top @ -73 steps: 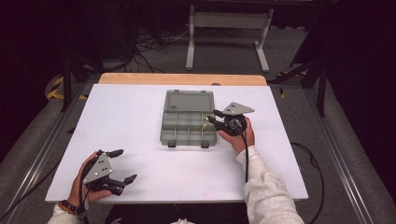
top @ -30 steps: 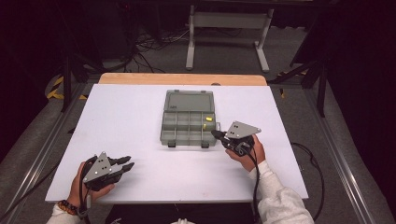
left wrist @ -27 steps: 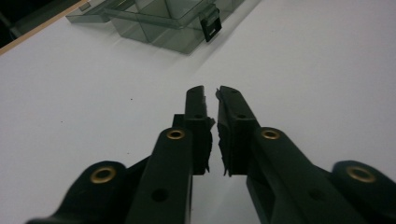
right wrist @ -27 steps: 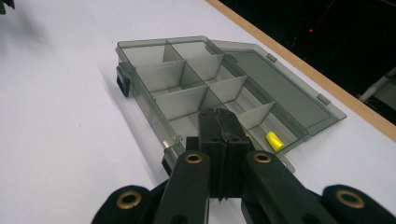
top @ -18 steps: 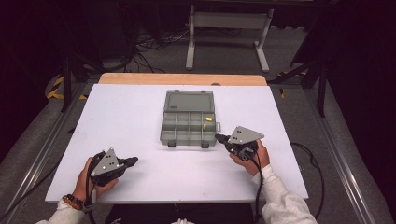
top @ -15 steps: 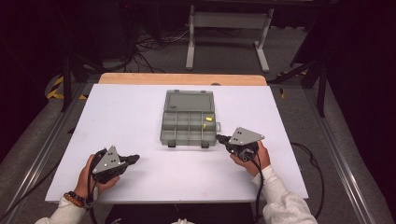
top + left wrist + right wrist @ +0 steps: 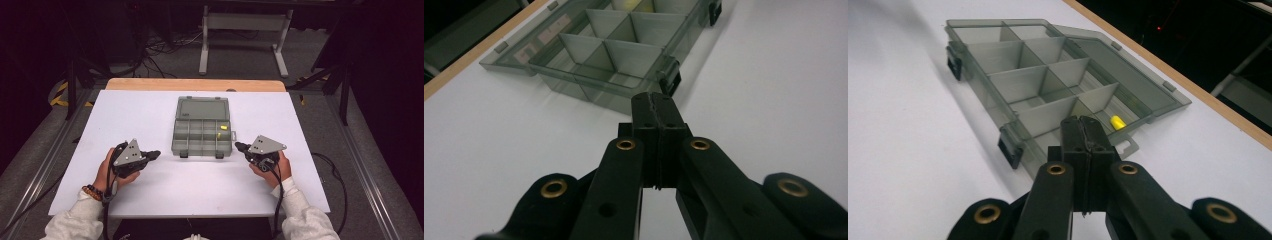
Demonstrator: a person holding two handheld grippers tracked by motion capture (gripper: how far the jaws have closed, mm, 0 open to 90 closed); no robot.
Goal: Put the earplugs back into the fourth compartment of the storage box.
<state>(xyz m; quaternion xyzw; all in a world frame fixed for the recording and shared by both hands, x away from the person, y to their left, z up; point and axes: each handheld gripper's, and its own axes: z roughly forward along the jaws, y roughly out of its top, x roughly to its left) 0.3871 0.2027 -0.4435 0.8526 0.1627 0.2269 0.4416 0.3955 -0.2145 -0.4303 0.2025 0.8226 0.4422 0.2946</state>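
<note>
A grey see-through compartment box point(image 7: 202, 131) lies open in the middle of the white table, its lid folded flat toward the far side. A small yellow piece point(image 7: 222, 128) sits in a far right compartment point(image 7: 1118, 122). My left gripper point(image 7: 154, 154) is held at the front left, jaws shut with nothing between them, pointing at the box's near left corner point(image 7: 659, 97). My right gripper point(image 7: 238, 146) rests just off the box's near right corner, also shut and empty point(image 7: 1082, 125). Neither touches the box point(image 7: 624, 50).
The white table top point(image 7: 200, 180) has bare room in front of the box and on both sides. A wooden strip point(image 7: 195, 84) runs along the far edge. Cables and a metal stand point(image 7: 245, 30) lie on the floor beyond.
My left gripper has closed its jaws and moved right and toward the box. My right gripper drew back from the box's right side to the near right corner.
</note>
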